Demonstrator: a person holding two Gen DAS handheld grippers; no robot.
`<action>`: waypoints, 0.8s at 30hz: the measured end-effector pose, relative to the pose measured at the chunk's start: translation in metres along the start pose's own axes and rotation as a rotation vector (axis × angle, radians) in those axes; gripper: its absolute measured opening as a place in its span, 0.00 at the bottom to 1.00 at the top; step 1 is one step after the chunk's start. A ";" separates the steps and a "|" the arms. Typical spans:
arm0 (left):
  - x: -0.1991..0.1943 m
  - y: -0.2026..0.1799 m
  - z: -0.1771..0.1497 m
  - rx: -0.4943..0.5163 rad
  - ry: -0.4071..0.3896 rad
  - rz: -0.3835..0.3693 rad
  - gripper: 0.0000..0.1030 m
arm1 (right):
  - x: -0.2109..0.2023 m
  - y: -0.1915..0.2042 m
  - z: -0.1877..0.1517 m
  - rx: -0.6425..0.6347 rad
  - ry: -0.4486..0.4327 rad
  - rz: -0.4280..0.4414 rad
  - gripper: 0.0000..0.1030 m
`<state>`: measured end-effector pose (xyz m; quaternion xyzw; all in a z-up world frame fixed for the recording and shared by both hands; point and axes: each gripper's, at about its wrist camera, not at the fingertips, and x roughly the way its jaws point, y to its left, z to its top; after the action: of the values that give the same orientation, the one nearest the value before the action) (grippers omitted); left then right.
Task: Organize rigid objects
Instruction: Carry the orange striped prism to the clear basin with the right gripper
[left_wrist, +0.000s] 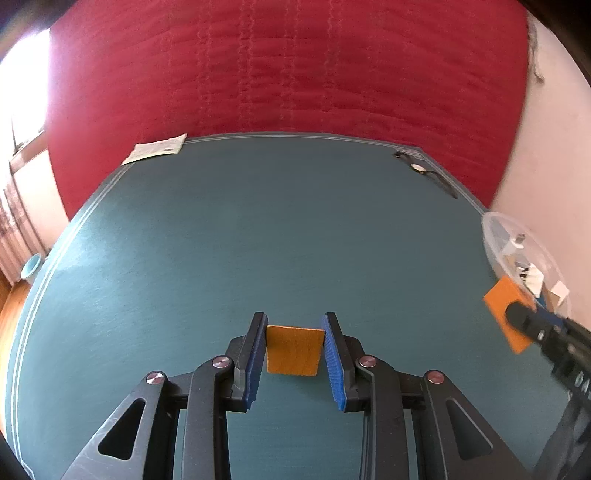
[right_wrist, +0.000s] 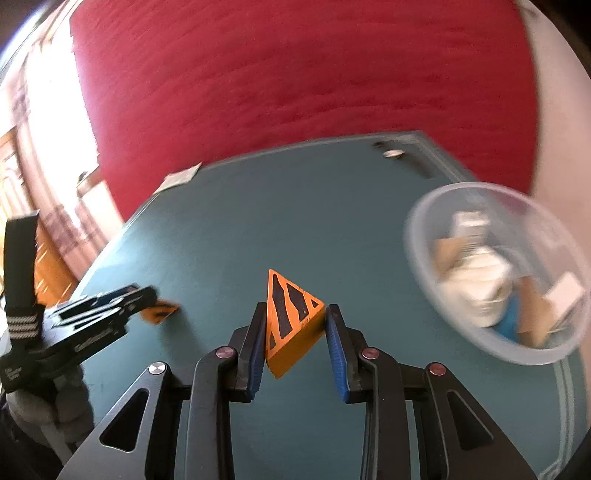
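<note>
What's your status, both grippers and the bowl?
Left gripper shut on orange block. Right gripper shut on striped orange wedge. Clear bowl part filled, nothing blocking.

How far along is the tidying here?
Done: the clear bowl already holds several small items. In hand: each gripper, left and right, clamps an orange block. Left: both blocks still need dropping in; the table shows few other pieces.

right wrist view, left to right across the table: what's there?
left gripper holding an orange block → right gripper holding a striped orange wedge → clear plastic bowl of small odds and ends.
</note>
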<state>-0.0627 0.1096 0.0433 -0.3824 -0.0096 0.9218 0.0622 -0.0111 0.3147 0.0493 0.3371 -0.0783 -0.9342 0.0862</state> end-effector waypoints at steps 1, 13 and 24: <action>0.000 -0.005 0.001 0.005 0.003 -0.009 0.31 | -0.005 -0.009 0.002 0.015 -0.014 -0.019 0.30; -0.008 -0.042 0.008 0.074 -0.022 -0.051 0.31 | -0.033 -0.091 0.017 0.172 -0.120 -0.191 0.31; -0.004 -0.042 -0.004 0.080 0.017 -0.036 0.31 | -0.034 -0.116 0.011 0.199 -0.183 -0.326 0.33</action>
<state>-0.0525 0.1507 0.0463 -0.3874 0.0212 0.9169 0.0940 -0.0050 0.4360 0.0549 0.2659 -0.1222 -0.9502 -0.1075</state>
